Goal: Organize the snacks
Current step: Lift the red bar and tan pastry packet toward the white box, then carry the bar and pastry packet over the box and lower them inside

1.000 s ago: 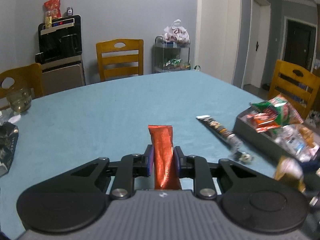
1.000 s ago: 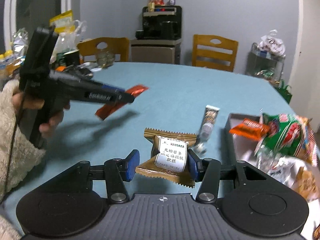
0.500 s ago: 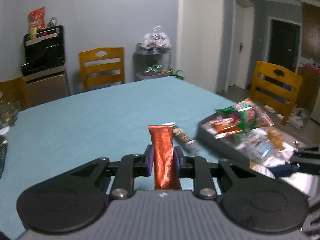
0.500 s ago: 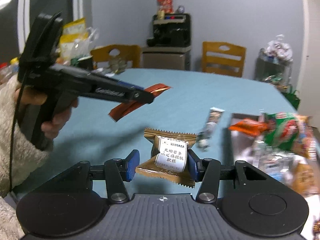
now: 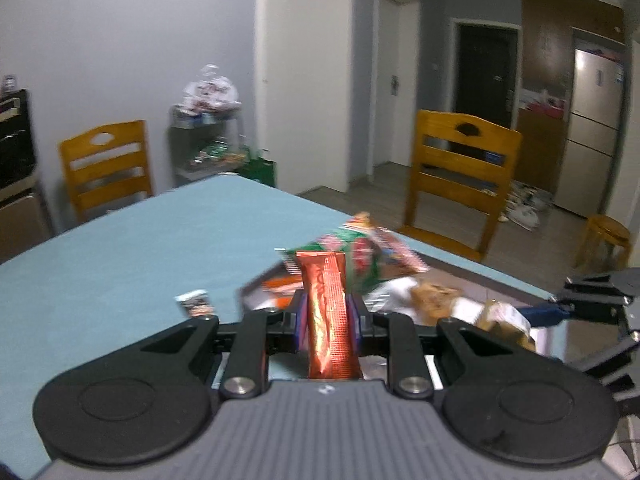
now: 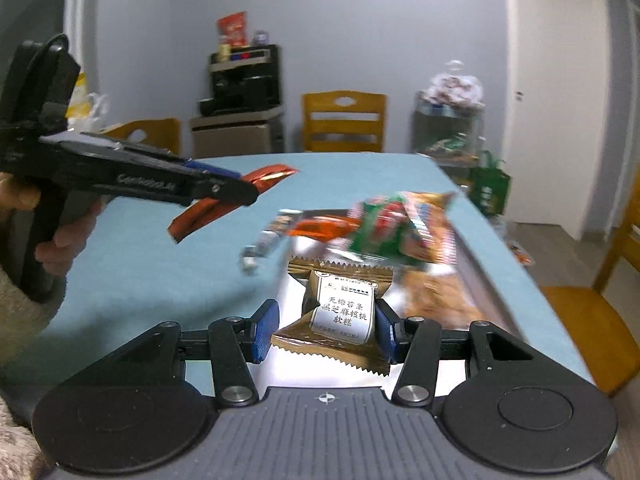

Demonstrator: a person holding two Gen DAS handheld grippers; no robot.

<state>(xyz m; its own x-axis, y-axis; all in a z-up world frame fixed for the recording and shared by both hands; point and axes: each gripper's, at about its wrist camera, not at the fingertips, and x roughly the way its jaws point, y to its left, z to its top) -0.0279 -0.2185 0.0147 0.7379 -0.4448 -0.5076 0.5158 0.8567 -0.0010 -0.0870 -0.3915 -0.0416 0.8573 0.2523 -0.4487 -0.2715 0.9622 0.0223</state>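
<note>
Snacks are mid-carry right now, one in each gripper, both headed for the tray [image 6: 486,280] on the right side of the blue table [image 5: 120,264].

Going left to right: my left gripper [image 5: 327,322] has its jaws clamped on a red foil stick pack [image 5: 328,312], which stands upright between the pads. In the right wrist view you can see that same gripper [image 6: 236,192] up in the air over the table, hand [image 6: 60,236] on the handle, the red pack poking out both sides of the fingers. A small tube-shaped snack [image 6: 260,246] lies loose on the table just beside the tray's near-left edge — not picked up.

Then my right gripper [image 6: 326,330], jaws closed on a brown cake packet with a white label [image 6: 340,312], sitting above the near end of the tray. The tray already holds a heap, including a green-and-red bag [image 6: 384,224] and an orange one [image 6: 328,228], though it's blurry.

So I'd call this the transport step, nearly at drop-off. Next move as I see it: get each packet fully over the tray, find a gap in the pile, and open up — right side looks closest. Then go back for the tube.
</note>
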